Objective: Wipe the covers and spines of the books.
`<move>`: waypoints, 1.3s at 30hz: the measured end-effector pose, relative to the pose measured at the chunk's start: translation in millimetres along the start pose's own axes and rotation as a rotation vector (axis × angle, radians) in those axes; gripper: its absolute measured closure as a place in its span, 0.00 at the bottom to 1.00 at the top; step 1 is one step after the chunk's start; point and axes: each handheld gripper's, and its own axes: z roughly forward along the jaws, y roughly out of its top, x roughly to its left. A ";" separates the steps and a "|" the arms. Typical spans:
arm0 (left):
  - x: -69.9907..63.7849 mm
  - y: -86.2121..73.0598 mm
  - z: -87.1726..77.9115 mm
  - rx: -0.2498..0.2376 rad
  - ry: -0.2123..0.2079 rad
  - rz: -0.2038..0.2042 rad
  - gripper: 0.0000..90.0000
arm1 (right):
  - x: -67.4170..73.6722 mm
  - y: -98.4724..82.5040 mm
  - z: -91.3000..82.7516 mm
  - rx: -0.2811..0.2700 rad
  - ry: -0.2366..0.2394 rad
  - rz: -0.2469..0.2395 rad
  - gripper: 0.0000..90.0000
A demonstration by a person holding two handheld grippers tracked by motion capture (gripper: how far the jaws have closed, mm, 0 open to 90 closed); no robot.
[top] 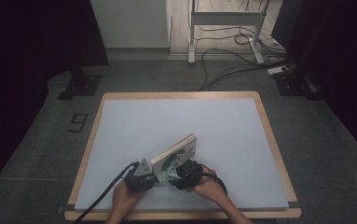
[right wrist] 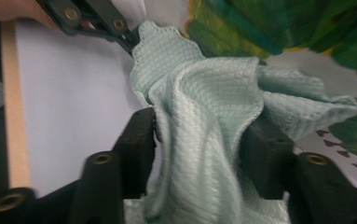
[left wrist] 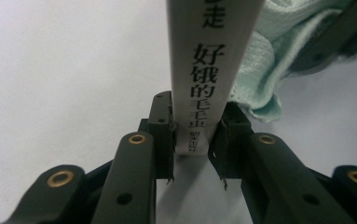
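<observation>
My left gripper [left wrist: 190, 140] clamps the book's [left wrist: 209, 56] spine upright while my right gripper [right wrist: 199, 135], loosened, straddles the cloth [right wrist: 204, 116] against its cover.

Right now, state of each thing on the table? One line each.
book: tilted up off the table, spine clamped in the left gripper.
cloth: light green, bunched, against the book's cover, between the right gripper's jaws.
left gripper: shut on the book's spine.
right gripper: jaws partly apart, cloth bunched between them; grip unclear.
table mat: flat.
</observation>
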 end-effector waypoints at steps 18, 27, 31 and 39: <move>0.2 0.0 -0.1 0.002 0.000 0.002 0.79 | -25.0 -1.9 -53.8 -0.091 -0.094 0.092 0.31; 0.2 0.0 -0.1 0.002 0.000 0.002 0.79 | -55.3 -14.5 -68.1 -0.108 -0.156 0.155 0.25; 0.0 0.0 0.0 0.001 0.001 0.001 0.79 | -68.7 -14.7 -65.6 -0.112 -0.166 0.161 0.23; -0.2 0.0 0.0 0.001 0.004 0.002 0.79 | -86.1 -4.7 -51.8 -0.123 -0.138 0.132 0.21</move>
